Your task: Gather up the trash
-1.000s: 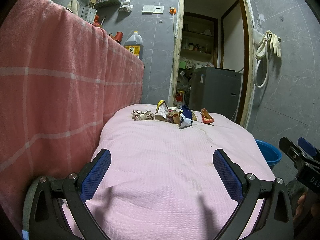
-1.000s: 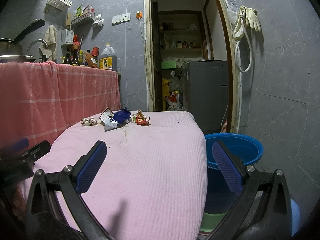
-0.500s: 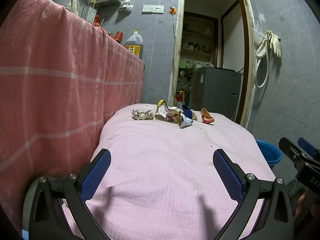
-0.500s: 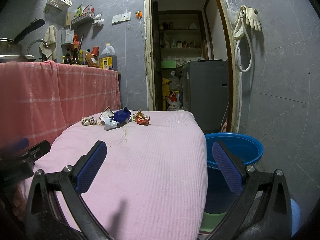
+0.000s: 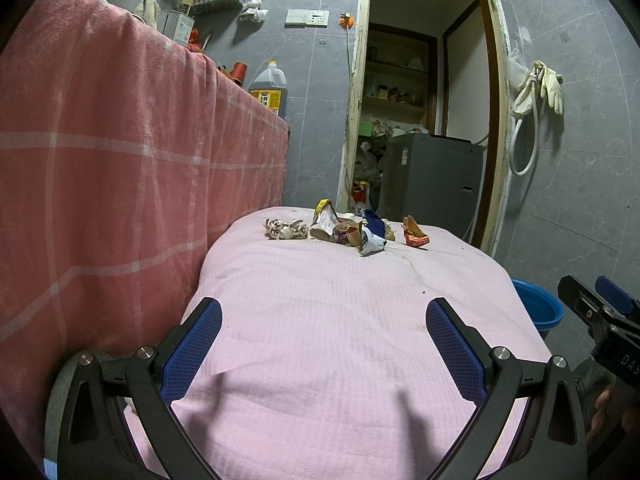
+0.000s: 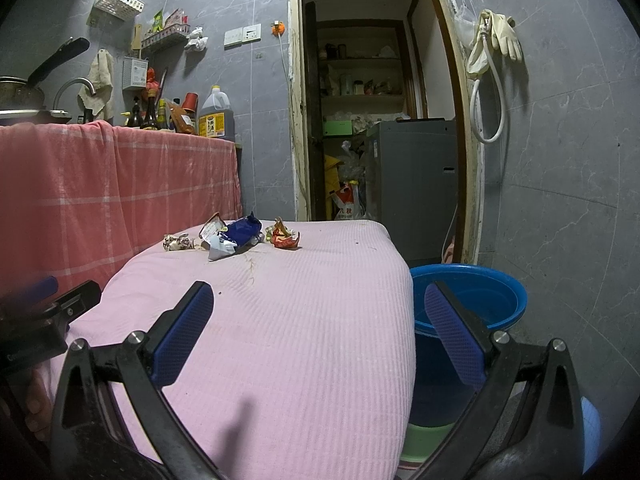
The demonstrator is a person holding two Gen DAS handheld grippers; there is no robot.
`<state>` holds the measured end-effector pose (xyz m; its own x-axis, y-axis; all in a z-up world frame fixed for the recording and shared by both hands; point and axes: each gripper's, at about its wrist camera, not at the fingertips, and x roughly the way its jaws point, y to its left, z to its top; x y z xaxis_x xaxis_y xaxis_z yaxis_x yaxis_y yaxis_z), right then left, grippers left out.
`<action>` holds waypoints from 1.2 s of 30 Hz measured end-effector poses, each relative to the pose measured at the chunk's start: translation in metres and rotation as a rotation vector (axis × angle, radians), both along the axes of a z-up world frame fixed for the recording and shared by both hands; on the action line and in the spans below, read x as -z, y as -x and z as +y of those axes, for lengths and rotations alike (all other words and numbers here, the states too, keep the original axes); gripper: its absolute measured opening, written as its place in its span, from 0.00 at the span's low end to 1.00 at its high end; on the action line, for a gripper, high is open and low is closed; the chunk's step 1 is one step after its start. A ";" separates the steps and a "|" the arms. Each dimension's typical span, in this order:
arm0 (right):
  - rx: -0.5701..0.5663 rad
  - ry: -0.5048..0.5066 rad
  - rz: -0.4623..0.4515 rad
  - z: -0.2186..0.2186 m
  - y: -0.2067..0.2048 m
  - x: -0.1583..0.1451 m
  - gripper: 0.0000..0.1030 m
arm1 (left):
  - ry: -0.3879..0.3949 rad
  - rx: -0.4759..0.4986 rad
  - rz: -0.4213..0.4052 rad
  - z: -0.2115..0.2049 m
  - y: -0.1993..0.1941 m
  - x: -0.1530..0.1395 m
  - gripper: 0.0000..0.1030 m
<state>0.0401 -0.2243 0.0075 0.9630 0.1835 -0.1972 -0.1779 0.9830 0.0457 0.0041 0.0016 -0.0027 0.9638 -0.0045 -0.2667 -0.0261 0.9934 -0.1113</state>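
Note:
Several pieces of crumpled trash lie at the far end of a pink-covered table (image 5: 320, 320): a beige patterned wrapper (image 5: 285, 229), a yellow-white packet (image 5: 326, 220), a blue-and-white wrapper (image 5: 372, 232) and an orange-red wrapper (image 5: 415, 233). In the right wrist view they are the beige wrapper (image 6: 178, 242), the blue wrapper (image 6: 236, 236) and the orange-red wrapper (image 6: 285, 236). My left gripper (image 5: 323, 334) is open and empty over the near end of the table. My right gripper (image 6: 319, 320) is open and empty at the table's near right edge.
A blue basin (image 6: 472, 300) stands on the floor right of the table; it also shows in the left wrist view (image 5: 538, 306). A pink checked cloth (image 5: 120, 168) hangs along the left. An open doorway (image 6: 376, 120) with a grey appliance (image 6: 412, 184) lies beyond.

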 end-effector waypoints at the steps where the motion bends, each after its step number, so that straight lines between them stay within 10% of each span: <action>1: 0.000 -0.002 0.002 0.000 0.000 0.000 1.00 | 0.000 0.000 -0.001 0.000 0.000 0.000 0.97; 36: -0.111 0.060 -0.144 0.014 -0.115 -0.072 1.00 | -0.070 -0.038 -0.044 -0.004 -0.116 -0.055 0.97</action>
